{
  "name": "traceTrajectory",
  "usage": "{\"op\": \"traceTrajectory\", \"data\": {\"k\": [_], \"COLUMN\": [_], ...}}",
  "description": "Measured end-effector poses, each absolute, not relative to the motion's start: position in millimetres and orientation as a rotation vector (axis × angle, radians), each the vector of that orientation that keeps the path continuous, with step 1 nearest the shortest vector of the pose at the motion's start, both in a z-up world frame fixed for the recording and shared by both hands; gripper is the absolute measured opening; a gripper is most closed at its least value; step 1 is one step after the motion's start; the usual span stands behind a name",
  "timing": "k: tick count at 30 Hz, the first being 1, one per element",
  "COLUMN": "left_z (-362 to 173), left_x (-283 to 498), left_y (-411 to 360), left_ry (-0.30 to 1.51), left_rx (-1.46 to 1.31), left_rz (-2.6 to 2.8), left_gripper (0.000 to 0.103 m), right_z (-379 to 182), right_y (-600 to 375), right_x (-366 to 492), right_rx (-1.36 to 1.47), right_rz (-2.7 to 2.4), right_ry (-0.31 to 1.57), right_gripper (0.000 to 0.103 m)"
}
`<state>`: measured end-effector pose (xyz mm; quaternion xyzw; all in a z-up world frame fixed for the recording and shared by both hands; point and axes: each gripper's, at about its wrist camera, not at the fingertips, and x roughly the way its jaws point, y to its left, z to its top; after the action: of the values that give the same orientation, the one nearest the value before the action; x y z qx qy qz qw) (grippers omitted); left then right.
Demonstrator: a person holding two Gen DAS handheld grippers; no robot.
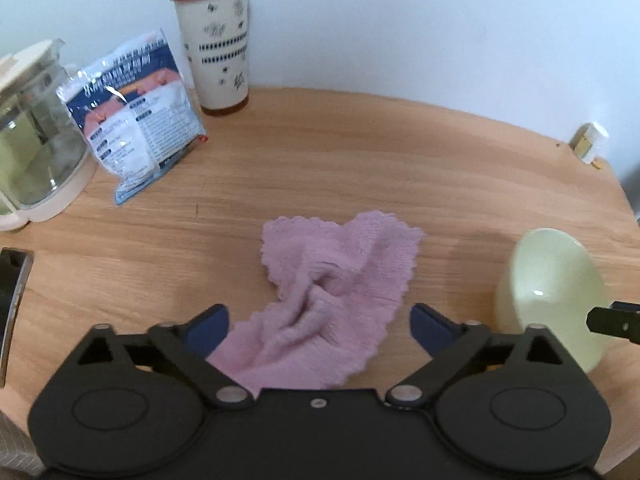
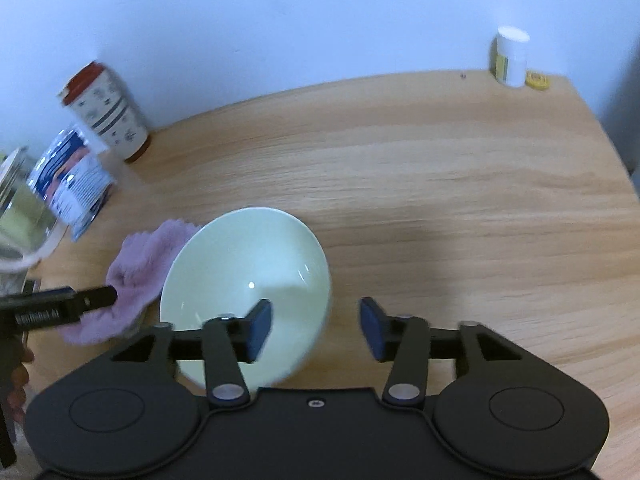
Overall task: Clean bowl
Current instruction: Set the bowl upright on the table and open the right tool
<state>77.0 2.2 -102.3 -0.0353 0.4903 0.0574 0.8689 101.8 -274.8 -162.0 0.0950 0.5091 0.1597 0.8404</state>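
Just ahead of the left gripper (image 1: 320,322), whose 2 fingers are spread apart, the pink cloth (image 1: 332,300) runs lengthwise between them, its near end hidden, while the right gripper (image 2: 316,330), also spread, straddles the rim of the pale green bowl (image 2: 240,276), its base unseen.

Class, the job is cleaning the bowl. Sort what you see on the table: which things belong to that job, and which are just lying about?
Belong to the job:
bowl
pink cloth
left gripper
right gripper

Just lying about:
lidded cup
plastic packet
glass kettle
small white bottle
yellow cap
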Motion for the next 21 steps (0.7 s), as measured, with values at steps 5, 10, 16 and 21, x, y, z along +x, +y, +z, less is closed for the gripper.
{"op": "traceTrajectory", "data": {"k": [5,10,16,21], "left_z": [-79.8,-54.9,-19.3,-17.2], "left_x": [54.2,32.1,8.9,-1.5], "left_y": [-21.8,-36.2,-32.2,-32.9], "left_ry": [1.01,1.021,1.013,1.045], "left_rx": [-0.062,-0.043,-0.058,-0.069], "left_rz": [0.136,0.117,0.046,0.01], "left_gripper": [0.102,0.103,0.103,0.103], "right_z": [-138.2,-113.8,-86.4,-69.0], "right_y": [-296.2,-309.5,-309.5,-307.2], "right_x": [80.3,65.9,39.4,19.3], "right_rx": [0.138,0.102,0.132,0.171], "right_rz": [0.381,0.371,0.292,0.241], "right_ry": [1.05,1.042,1.039,1.008], "right_gripper": [0.094,0.103,0.103,0.103]}}
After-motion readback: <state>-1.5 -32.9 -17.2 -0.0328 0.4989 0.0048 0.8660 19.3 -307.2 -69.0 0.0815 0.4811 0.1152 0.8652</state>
